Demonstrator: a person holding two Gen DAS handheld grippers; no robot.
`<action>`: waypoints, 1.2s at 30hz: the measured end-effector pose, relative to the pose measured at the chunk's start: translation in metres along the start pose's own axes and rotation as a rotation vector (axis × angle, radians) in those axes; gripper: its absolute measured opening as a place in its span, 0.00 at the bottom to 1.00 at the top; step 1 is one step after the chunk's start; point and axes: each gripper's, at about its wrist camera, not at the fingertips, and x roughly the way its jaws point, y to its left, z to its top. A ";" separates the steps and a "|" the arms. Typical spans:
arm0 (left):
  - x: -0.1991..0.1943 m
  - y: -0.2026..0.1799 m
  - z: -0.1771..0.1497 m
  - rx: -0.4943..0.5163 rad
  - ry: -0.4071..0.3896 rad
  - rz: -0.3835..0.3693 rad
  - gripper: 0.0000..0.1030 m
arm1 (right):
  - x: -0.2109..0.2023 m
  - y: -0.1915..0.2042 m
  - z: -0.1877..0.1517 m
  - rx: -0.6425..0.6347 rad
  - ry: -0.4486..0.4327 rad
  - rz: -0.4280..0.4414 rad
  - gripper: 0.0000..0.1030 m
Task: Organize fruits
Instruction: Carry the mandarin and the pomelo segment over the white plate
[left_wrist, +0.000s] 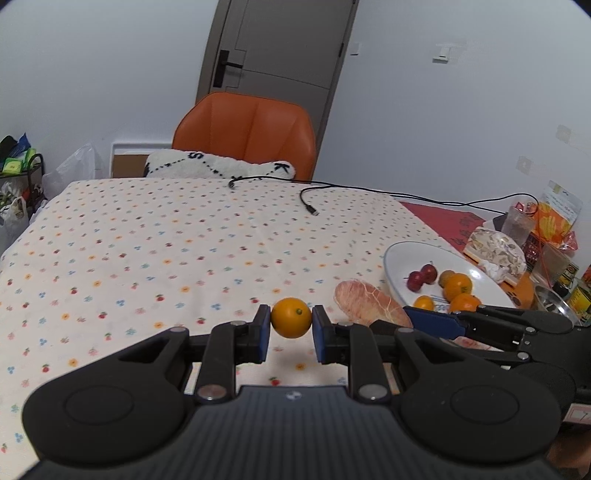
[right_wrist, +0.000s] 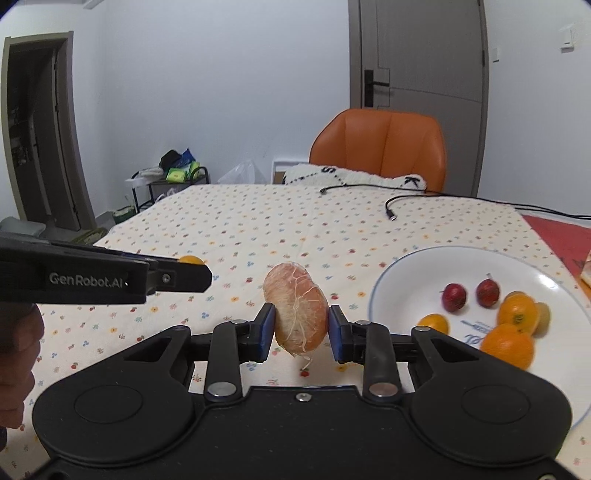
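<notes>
Gripping a peeled pomelo segment (right_wrist: 300, 308), right hand-held gripper (right_wrist: 301, 326) reveals a doorway (right_wrist: 37, 129).

Floral-clothed table (left_wrist: 147, 240) (white plate (left_wrist: 402, 258), black cable (left_wrist: 308, 199))

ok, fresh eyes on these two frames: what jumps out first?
Both claws are loaded: the left claw grips a small orange above the flowered tablecloth, and the right claw holds a peeled pomelo piece. To the right sits a white plate holding oranges and two small red fruits. Behind the table stands an orange chair.
</notes>
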 end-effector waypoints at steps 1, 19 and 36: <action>0.000 -0.003 0.001 0.003 -0.001 -0.003 0.21 | -0.003 -0.002 0.001 0.003 -0.007 -0.003 0.28; 0.015 -0.062 0.006 0.078 -0.004 -0.086 0.21 | -0.049 -0.053 0.001 0.072 -0.087 -0.102 0.28; 0.033 -0.106 0.009 0.126 -0.003 -0.128 0.21 | -0.077 -0.113 -0.014 0.154 -0.133 -0.195 0.28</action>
